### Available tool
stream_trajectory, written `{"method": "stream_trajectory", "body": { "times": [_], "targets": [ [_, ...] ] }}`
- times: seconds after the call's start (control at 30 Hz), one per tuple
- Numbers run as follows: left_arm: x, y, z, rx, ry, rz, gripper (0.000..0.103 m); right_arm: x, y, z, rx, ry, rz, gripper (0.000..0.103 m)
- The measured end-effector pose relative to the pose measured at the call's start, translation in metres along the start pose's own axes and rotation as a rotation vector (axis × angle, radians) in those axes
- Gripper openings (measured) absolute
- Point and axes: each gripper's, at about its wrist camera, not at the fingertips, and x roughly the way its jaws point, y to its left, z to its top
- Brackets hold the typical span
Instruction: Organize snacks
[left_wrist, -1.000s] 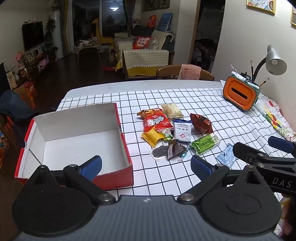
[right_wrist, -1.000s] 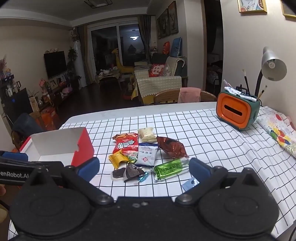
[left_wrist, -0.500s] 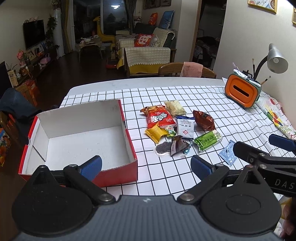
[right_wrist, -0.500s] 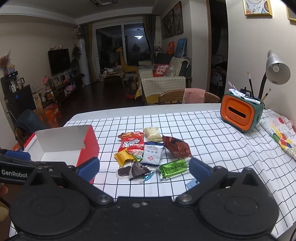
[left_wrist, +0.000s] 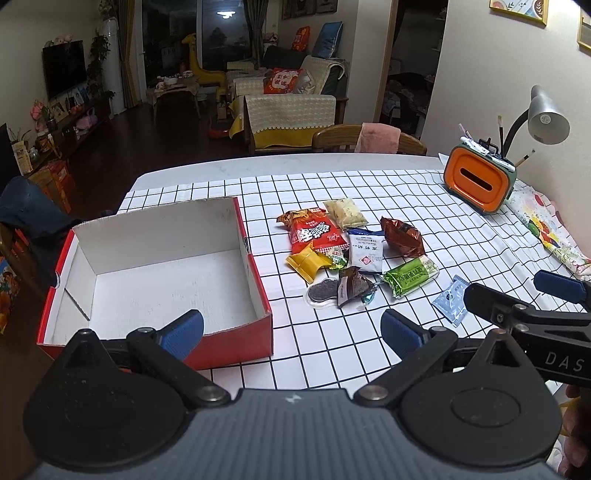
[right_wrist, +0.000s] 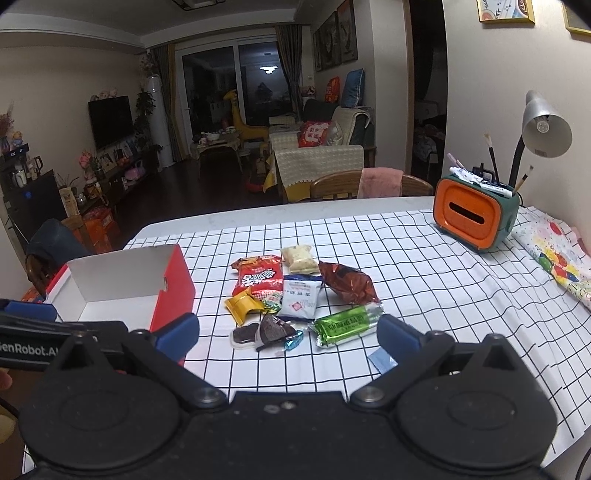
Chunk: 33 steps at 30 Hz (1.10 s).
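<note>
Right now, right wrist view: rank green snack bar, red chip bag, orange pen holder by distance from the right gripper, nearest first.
1. Green snack bar: just ahead of the right gripper, toward its right finger.
2. Red chip bag: mid-table, behind the pile's front.
3. Orange pen holder: far right, near the wall.

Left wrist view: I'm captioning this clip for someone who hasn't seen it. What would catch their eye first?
Probably the red box with its white inside, open on the left of the checked tablecloth, nothing visible in it. Right of it lies a loose pile of snacks, with the red chip bag at the back and the green bar nearer. The orange holder stands at the far right under the lamp.
</note>
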Motion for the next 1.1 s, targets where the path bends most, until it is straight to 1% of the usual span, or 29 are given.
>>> {"method": "stream_trajectory", "body": {
  "times": [0.57, 1.1],
  "targets": [
    [-0.002, -0.004, -0.004, 0.007, 0.0, -0.006, 0.103, -0.005, -0.001, -0.001, 0.008, -0.012, -0.006, 0.103],
    [0.016, -0.017, 0.007, 0.016, 0.026, -0.008, 0.103, 0.005, -0.015, 0.002, 0.012, -0.006, -0.014, 0.103]
  ]
}}
